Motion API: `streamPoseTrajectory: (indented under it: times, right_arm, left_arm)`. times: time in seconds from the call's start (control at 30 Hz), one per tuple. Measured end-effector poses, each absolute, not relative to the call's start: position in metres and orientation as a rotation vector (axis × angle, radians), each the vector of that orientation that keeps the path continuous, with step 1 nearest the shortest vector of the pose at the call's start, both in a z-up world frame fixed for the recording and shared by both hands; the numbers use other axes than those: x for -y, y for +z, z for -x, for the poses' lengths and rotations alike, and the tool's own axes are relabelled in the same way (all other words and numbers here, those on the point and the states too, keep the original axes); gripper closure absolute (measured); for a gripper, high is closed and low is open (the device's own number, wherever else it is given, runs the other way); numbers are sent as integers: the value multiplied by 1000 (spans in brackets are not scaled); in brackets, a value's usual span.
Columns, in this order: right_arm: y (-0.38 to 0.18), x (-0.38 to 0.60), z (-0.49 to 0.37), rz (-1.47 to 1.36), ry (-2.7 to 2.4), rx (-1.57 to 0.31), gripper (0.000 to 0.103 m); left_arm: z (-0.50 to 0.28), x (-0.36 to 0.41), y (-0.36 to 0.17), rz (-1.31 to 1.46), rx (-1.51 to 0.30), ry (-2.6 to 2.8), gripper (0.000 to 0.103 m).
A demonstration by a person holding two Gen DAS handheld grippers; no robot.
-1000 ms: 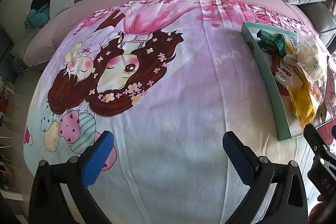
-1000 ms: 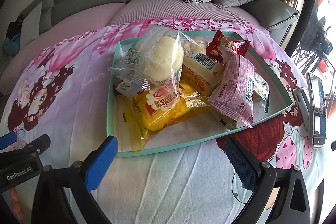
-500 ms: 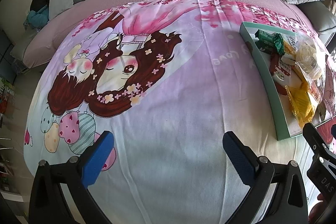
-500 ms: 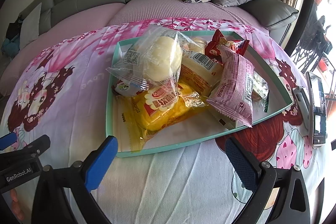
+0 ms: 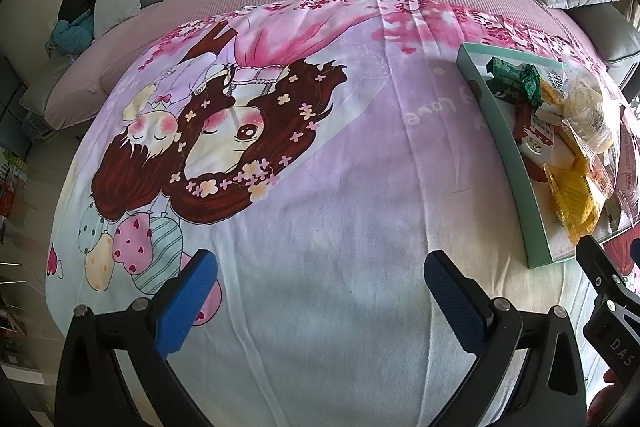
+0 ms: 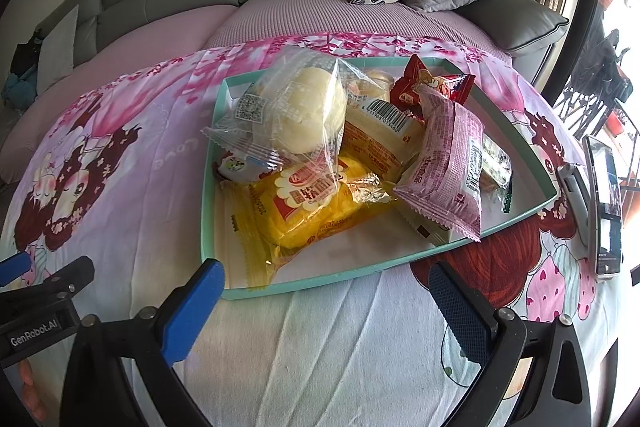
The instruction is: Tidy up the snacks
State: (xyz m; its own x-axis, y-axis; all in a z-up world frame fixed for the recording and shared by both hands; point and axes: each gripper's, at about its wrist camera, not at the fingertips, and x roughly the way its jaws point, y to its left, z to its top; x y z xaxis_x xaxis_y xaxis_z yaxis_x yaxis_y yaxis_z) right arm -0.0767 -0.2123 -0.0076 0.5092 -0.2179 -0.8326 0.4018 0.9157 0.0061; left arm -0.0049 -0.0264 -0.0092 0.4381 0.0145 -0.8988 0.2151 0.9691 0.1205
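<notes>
Just beyond the right gripper [image 6: 324, 303], jaws apart like the left gripper's [image 5: 320, 291], lies the snack tray [image 6: 208, 211].

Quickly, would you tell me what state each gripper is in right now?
Left gripper: open, holding nothing, over the blanket.
Right gripper: open, holding nothing, just short of the snack tray.

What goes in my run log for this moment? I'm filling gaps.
left tool open, empty | right tool open, empty | snacks piled in teal tray | no grasp yet

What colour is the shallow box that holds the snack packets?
The shallow cardboard box is mint green outside and white inside; the right wrist view shows it best.
</notes>
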Motion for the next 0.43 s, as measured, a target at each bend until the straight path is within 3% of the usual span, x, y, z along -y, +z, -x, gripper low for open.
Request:
streamPoseTrajectory:
  times: [0.43]
  right_arm:
    - [-8,212,76,-210,-376,-968,0]
  left_arm:
    - [9,26,-5,-221,-1085,-134,0]
